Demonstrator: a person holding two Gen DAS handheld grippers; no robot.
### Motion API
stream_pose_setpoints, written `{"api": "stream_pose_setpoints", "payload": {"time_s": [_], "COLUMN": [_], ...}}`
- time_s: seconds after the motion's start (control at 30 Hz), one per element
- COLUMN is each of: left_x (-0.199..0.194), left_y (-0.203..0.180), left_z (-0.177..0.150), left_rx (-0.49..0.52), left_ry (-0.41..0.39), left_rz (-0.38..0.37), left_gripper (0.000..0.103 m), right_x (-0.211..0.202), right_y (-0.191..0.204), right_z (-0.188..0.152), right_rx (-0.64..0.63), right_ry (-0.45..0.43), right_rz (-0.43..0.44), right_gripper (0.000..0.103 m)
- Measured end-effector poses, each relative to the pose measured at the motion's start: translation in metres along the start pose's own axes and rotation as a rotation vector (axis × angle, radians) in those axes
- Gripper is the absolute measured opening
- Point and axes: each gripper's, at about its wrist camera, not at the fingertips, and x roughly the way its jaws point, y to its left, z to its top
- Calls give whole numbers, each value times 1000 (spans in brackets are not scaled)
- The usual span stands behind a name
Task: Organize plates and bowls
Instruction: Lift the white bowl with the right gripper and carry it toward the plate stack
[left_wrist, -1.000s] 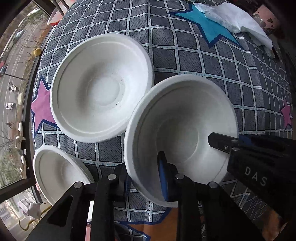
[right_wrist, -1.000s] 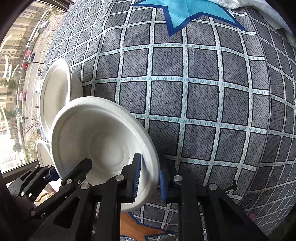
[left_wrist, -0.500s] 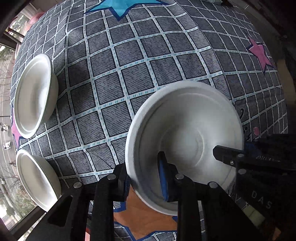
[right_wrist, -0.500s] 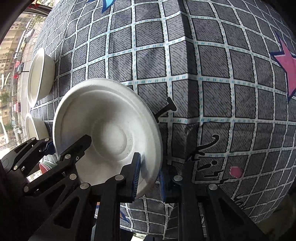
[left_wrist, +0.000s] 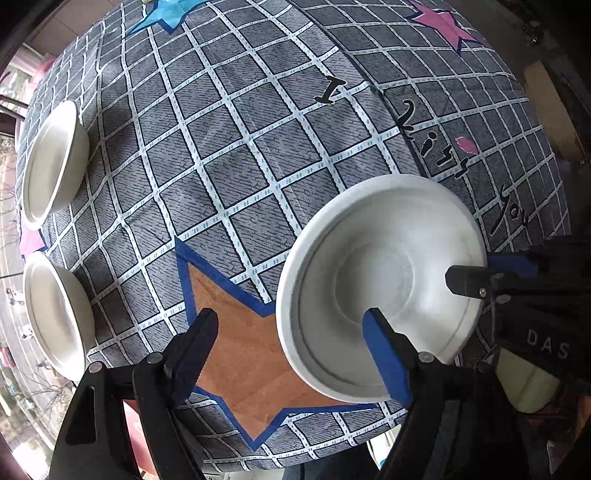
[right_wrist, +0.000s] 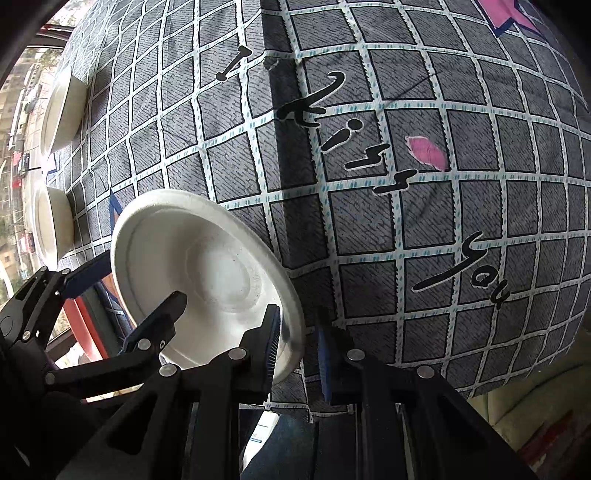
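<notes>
A white paper bowl (left_wrist: 380, 291) is held over the near corner of the table. My right gripper (right_wrist: 295, 347) is shut on its rim; the bowl (right_wrist: 199, 269) fills the lower left of the right wrist view. My left gripper (left_wrist: 291, 343) is open, one finger inside the bowl and one out to the left, gripping nothing. Two more white bowls sit at the table's left edge, one farther (left_wrist: 51, 158) and one nearer (left_wrist: 55, 317). They also show in the right wrist view, the farther (right_wrist: 61, 110) and the nearer (right_wrist: 53, 225).
The table wears a grey checked cloth (left_wrist: 236, 122) with an orange star (left_wrist: 240, 339), a pink star (left_wrist: 439, 22) and black lettering (right_wrist: 354, 147). The table's edge runs close below both grippers. A window is at the left.
Both grippers carried the bowl away from the two other bowls toward the near right corner. My left gripper has opened and let go of the rim; the right one still holds it.
</notes>
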Motion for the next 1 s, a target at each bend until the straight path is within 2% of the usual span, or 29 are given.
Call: {"api": "stream_pose_setpoints", "payload": {"time_s": [0.03, 0.07, 0.1, 0.2, 0.23, 0.33, 0.47, 0.53, 0.6, 0.73, 0.77, 1.0], "left_x": [-5, -8, -11, -19, -19, -27, -33, -31, -29, -33, -40, -64], "left_y": [2, 4, 7, 22, 24, 47, 56, 71, 84, 121, 144, 215], "left_z": [-1, -5, -8, -18, -12, -25, -40, -55, -73, -87, -87, -59], "left_rx": [7, 8, 5, -16, -27, -55, -87, -107, -129, -185, -204, -422], "left_ry": [-9, -14, -20, -28, -31, -45, -54, -58, -66, -93, -101, -171], "left_rz": [4, 6, 8, 2, -2, -15, -25, -28, -28, -20, -15, 70], "left_gripper": [83, 83, 83, 83, 83, 83, 83, 83, 83, 83, 83, 83], "right_x": [-3, -16, -24, -49, -55, -67, -88, -104, -115, -121, -123, -131], "right_y": [-5, -10, -14, -15, -17, -28, -41, -34, -20, 8, 15, 77], "right_z": [4, 13, 22, 43, 48, 55, 61, 54, 62, 74, 77, 79], "right_rx": [11, 23, 29, 29, 36, 72, 86, 80, 66, 22, 10, -107], "right_ry": [-10, -23, -49, -96, -106, -122, -138, -140, -141, -144, -144, -143], "right_rz": [-1, 1, 7, -17, -24, -30, -44, -51, -58, -68, -69, -62], "right_gripper": [37, 68, 77, 78, 78, 78, 79, 78, 79, 79, 78, 79]}}
